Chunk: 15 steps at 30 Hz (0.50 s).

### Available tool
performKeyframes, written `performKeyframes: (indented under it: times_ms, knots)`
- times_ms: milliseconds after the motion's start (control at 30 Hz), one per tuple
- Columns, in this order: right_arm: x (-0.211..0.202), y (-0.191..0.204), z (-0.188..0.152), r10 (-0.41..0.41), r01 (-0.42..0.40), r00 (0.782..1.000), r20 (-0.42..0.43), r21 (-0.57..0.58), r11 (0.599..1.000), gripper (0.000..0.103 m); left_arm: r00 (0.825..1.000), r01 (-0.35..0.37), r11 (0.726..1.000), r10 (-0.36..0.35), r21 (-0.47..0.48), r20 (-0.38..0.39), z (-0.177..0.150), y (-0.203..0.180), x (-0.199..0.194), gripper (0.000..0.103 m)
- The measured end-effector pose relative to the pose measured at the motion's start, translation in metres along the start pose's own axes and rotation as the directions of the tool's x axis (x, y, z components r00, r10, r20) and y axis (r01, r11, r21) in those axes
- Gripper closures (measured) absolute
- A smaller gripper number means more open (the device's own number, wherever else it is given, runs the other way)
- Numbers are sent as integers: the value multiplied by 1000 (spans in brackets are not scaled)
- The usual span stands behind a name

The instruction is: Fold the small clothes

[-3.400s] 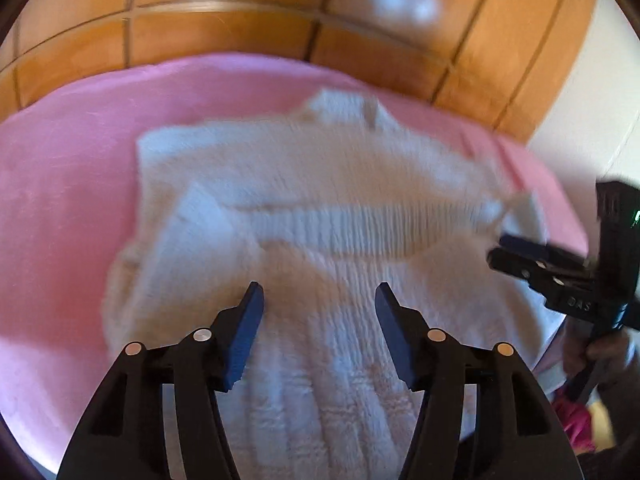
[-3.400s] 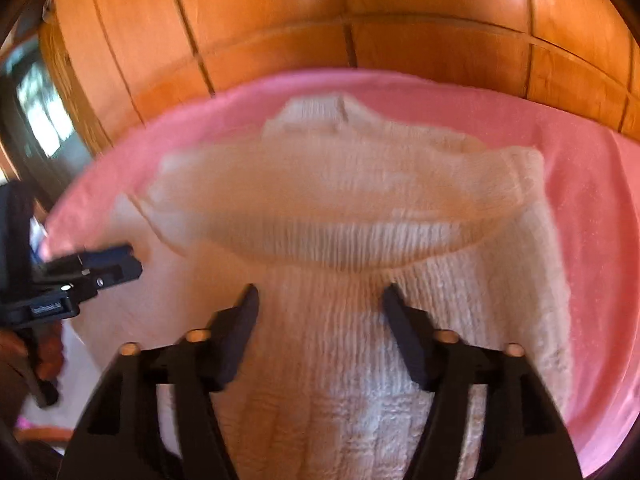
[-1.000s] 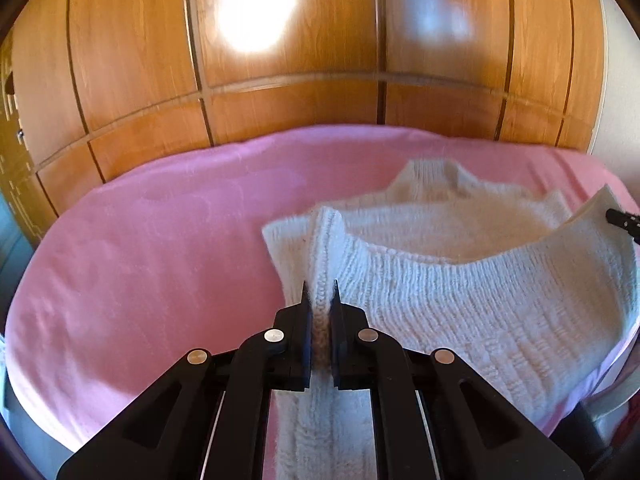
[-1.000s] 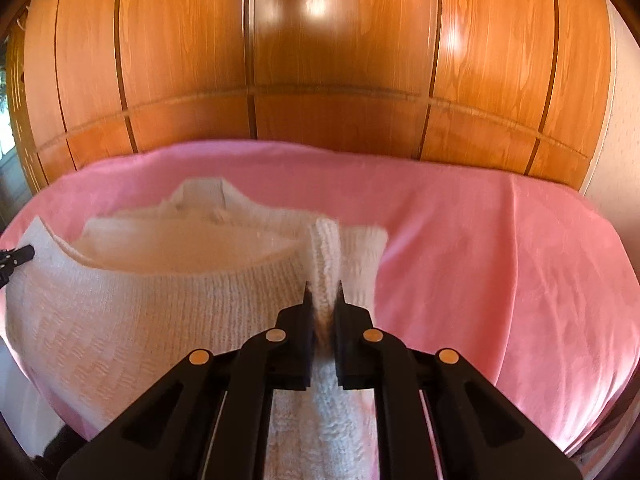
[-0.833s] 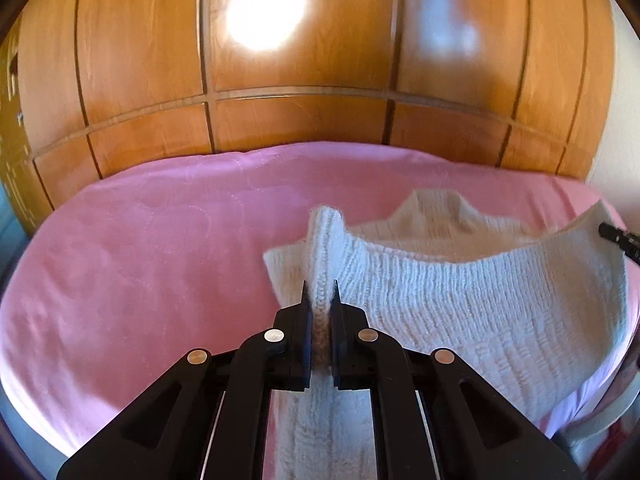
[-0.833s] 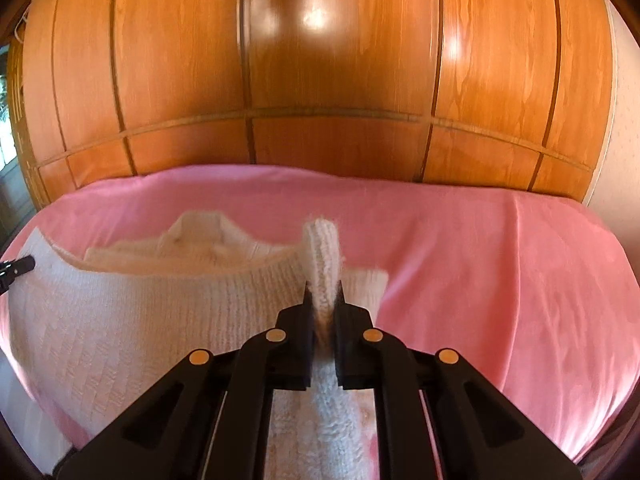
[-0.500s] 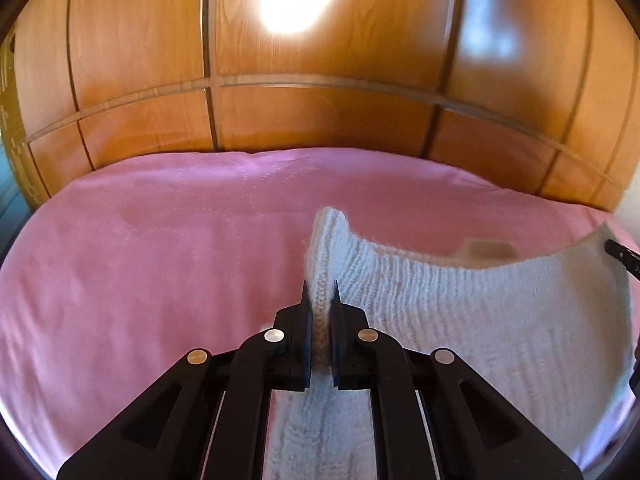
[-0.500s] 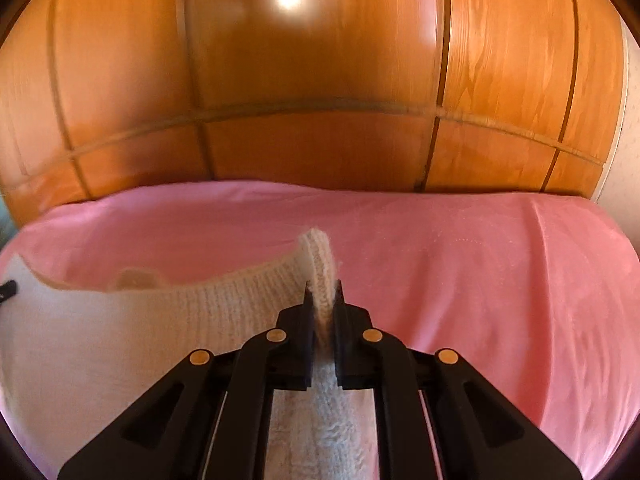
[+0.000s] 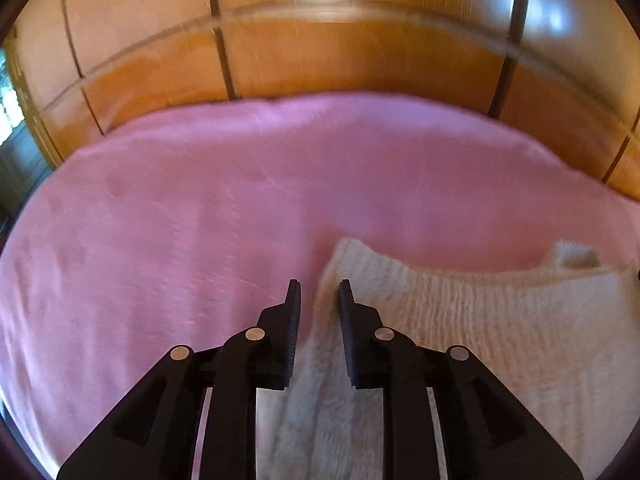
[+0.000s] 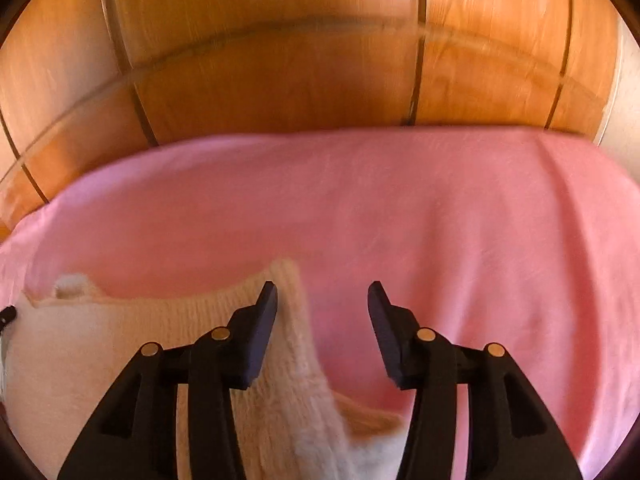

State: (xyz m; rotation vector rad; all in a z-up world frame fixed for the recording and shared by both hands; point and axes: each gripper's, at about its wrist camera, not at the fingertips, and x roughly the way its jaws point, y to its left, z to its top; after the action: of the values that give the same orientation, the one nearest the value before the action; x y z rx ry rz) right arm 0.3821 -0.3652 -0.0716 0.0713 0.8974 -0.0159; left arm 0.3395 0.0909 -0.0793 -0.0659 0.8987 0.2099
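Now the folded sweater (image 9: 500, 320) lies on the pink blanket (image 9: 180, 220), its top edge running three to nine o'clock between the left gripper (image 9: 316, 294) and right gripper (image 10: 322, 294), both just opening, corners loose inside.

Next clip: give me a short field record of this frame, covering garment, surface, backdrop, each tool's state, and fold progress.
garment: cream knitted sweater, bottom half folded up over the top, collar peeking past the far edge
surface: pink blanket
backdrop: glossy wooden panelled wall
left tool: jaws just opening, slightly parted, the sweater's corner between them, not pinched
right tool: jaws just opening, wider apart, the other corner lying between them, released
fold progress: hem laid at the collar end; sweater halved lengthwise
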Motion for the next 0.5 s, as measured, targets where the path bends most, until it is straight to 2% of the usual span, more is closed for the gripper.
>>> performKeyframes:
  times_ms: [67,133,233,300,333,367,400,433,500]
  knots:
    - [-28,10,-2,34,-33,998,45,-31,999,50,998,27,1000,-27,-3,56,-5,3,-27,85]
    - [-49,25,-9,119,-115,991,54,-60,991,35,992,90,996,-91,12,91,-19,-1,-54,85]
    - [-66,67,-27,294,-291,956,6,-122,949,22,983,145,988,-150,59,102,-47,-17,-76,85]
    - [-63,99,-39,359,-365,931,-66,-155,918,20,986,156,984,-160,81,51,-62,-28,-69,85]
    - [-53,120,-45,366,-383,923,-121,-181,906,19,992,127,988,-128,88,8,-71,-35,-56,85]
    - [-42,137,-50,335,-362,929,-155,-209,908,19,994,109,990,-108,84,-14,-77,-37,-46,85]
    - [-23,154,-58,273,-314,943,-190,-238,919,17,995,96,992,-96,86,3,-81,-38,-40,84]
    - [-7,161,-62,230,-276,954,-194,-257,926,10,997,67,992,-71,103,35,-84,-40,-38,83]
    - [6,161,-64,218,-254,963,-161,-251,934,6,998,63,995,-64,79,20,-81,-39,-44,83]
